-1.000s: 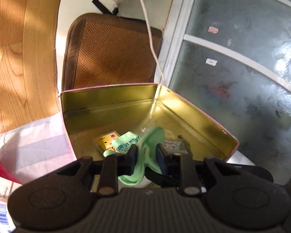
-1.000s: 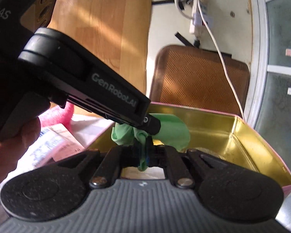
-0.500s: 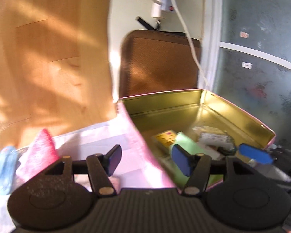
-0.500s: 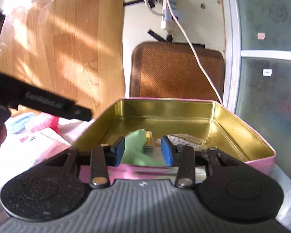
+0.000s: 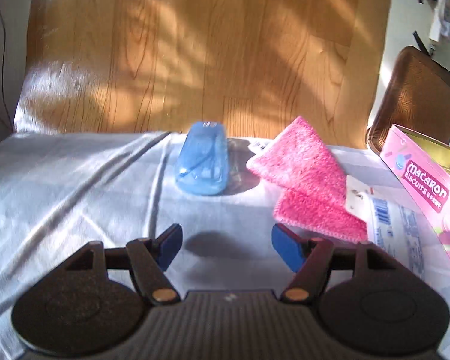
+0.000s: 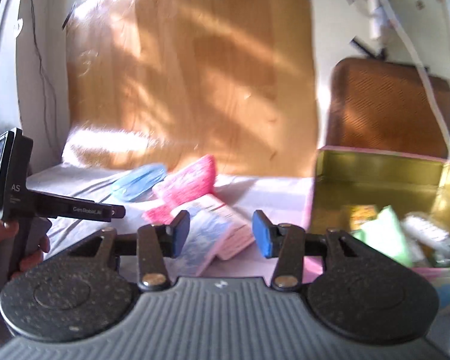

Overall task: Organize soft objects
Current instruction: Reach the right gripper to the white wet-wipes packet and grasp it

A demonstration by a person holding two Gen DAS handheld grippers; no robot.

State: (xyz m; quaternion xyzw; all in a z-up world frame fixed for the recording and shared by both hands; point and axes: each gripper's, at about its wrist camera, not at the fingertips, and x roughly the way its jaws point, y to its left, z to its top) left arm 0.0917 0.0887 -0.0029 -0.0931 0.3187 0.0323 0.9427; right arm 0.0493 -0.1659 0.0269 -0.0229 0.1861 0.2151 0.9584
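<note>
Left wrist view: left gripper (image 5: 226, 247) over white cloth (image 5: 75, 198), jaws spreading and about half apart, nothing between the blue pads (image 5: 286, 252), only bare sheet and a shadow. Ahead, just beyond the fingertips: a blue pouch (image 5: 203, 162) lying lengthwise, and beside it on the right a folded pink towel (image 5: 306, 177), one fold lapped over another. Partly under the towel's right edge, a flat printed packet (image 5: 390, 219). At the far right, the pink wall of the biscuit tin (image 5: 426, 192), gold inside, standing on the same cloth. Probably lined up this way to take one of the two soft pieces next, with both within easy reach of empty fingers.

Right wrist view: right gripper (image 6: 221, 234) also widening, roughly half open, gripping nothing; seen through the gap, the packet (image 6: 222, 225) lying on the cloth below. Behind it the pink towel (image 6: 192, 180) and blue pouch (image 6: 139, 180), blurred. To the right the open tin (image 6: 375, 174), with a green cloth (image 6: 384, 234) already lying inside among a yellow card (image 6: 361, 214) and a whitish bundle (image 6: 426, 231), so part of the sorting looks done. At the left edge, the other handheld gripper in a hand (image 6: 3, 240), pointing toward the pile. Likely hovering near the tin's mouth for short carries from pile to tin.
</note>
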